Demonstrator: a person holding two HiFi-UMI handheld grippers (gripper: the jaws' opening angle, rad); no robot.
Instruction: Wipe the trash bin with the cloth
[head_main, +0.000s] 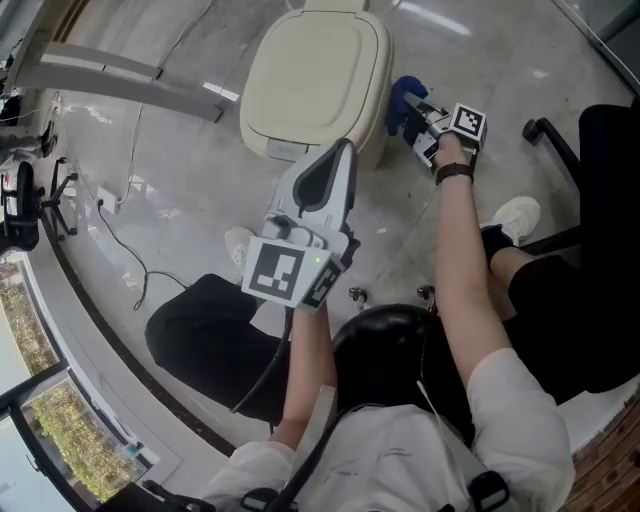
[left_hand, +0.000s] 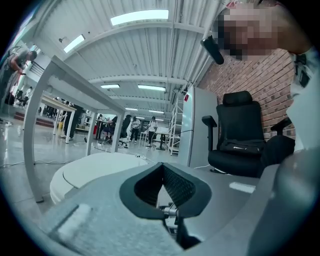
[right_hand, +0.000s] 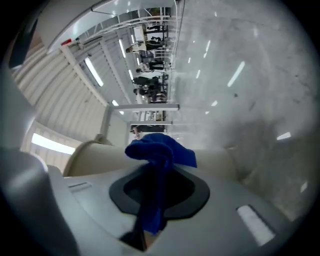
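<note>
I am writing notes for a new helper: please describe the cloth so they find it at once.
Find the big cream trash bin on the grey floor. Beside it, at the right in the head view, the right hand-held gripper is shut on the cloth. It is the only deep blue, soft, crumpled thing there.

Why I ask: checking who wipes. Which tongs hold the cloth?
The right tongs, shut on the blue cloth beside the bin; the left tongs are shut on nothing.
</note>
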